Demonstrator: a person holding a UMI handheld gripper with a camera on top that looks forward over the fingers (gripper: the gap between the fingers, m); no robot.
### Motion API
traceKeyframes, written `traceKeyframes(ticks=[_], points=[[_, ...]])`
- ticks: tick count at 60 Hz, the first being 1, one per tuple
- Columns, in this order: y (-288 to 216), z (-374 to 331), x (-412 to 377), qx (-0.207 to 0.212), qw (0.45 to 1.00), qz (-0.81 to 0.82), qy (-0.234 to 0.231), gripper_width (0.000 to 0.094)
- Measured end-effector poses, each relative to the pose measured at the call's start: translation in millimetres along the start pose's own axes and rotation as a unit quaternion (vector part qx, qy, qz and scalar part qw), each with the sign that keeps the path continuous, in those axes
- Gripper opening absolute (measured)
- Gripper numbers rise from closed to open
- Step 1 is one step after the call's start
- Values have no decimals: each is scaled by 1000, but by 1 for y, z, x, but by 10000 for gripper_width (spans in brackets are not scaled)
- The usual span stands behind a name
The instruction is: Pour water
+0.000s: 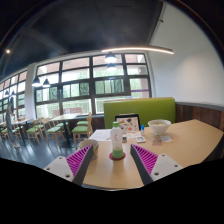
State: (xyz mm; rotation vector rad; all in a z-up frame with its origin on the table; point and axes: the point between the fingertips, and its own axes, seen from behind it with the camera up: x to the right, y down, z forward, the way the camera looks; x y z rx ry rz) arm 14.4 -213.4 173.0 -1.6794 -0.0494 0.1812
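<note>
Ahead, the gripper (112, 160) hovers with fingers spread, clasping nothing; a small green-capped bottle (117, 143) stands upright between them on the wooden table (190, 140) (a white bowl (159, 127) sits beyond, near the green bench (140, 108)).

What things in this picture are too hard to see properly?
- Bottle, gripper view: too small to tell whether it holds water or has a cap on.
- Bowl, gripper view: its rim hides the inside.
- Papers beyond the bottle: print too small to read.
- Table: the near edge is hidden behind the gripper, whose fingers stand open with the bottle ahead of them.
</note>
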Motion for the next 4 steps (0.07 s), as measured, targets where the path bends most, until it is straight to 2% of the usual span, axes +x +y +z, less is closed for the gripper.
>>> traceKeyframes(ticks=[4], points=[[2, -5, 3, 2, 1000, 5, -1, 824]])
